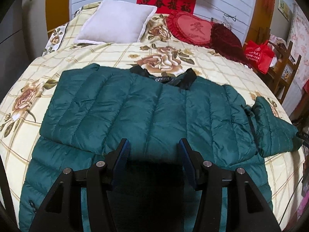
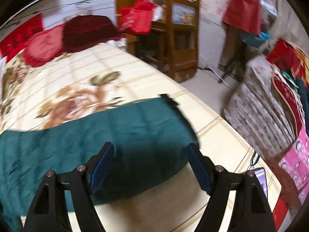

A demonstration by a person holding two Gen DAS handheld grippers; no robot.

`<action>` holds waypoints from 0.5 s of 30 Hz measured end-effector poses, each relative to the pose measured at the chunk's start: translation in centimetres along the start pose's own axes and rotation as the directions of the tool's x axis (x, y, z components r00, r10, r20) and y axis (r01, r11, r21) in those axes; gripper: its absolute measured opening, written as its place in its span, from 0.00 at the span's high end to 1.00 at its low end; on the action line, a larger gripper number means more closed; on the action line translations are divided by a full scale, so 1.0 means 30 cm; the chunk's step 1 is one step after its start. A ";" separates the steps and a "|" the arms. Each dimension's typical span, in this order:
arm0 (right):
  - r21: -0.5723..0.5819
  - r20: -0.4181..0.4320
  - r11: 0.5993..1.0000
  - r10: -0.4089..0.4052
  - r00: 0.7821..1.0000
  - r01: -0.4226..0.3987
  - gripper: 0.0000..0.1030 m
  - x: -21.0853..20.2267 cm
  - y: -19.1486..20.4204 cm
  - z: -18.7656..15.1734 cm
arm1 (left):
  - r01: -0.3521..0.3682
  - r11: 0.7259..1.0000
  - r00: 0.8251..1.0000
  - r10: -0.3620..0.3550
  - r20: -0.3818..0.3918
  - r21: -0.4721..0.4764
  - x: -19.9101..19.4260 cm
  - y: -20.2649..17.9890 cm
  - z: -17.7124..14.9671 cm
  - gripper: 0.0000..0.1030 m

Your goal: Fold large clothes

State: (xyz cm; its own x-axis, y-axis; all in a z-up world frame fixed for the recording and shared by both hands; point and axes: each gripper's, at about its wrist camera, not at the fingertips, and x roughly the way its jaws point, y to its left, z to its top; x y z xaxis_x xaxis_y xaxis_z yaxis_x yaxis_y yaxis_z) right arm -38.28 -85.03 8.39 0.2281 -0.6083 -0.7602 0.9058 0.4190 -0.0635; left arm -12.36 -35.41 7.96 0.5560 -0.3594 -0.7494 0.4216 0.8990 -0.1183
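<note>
A dark green quilted puffer jacket (image 1: 146, 112) lies flat on the bed, black collar (image 1: 183, 79) at the far side. Its left sleeve is folded across the body; its right sleeve (image 1: 274, 129) lies out to the right. My left gripper (image 1: 153, 145) is open and empty, just above the jacket's near middle. My right gripper (image 2: 150, 150) is open and empty, above the end of the right sleeve (image 2: 119, 127) near the bed's right edge. The right wrist view is blurred.
The bed has a cream floral quilt (image 1: 96, 56), with a white pillow (image 1: 117, 22) and red heart cushion (image 1: 191, 29) at its head. A wooden shelf (image 2: 179, 34) with a red bag (image 2: 138, 18) stands right of the bed. Piled fabrics (image 2: 270, 100) crowd the far right.
</note>
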 end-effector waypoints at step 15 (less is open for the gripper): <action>0.136 -0.042 0.989 0.065 0.997 -0.059 0.24 0.162 -0.064 0.008 | 0.003 1.000 1.000 -0.004 -0.019 -0.022 0.005 0.030 -0.037 0.45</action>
State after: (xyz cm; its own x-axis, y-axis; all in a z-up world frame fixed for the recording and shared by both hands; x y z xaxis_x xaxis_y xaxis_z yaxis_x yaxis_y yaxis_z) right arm -38.83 -88.95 4.97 0.2718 -0.5511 -0.7889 0.9309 0.3585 0.0703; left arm -12.71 -34.38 7.02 0.5404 -0.3578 -0.7615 0.4079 0.9030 -0.1348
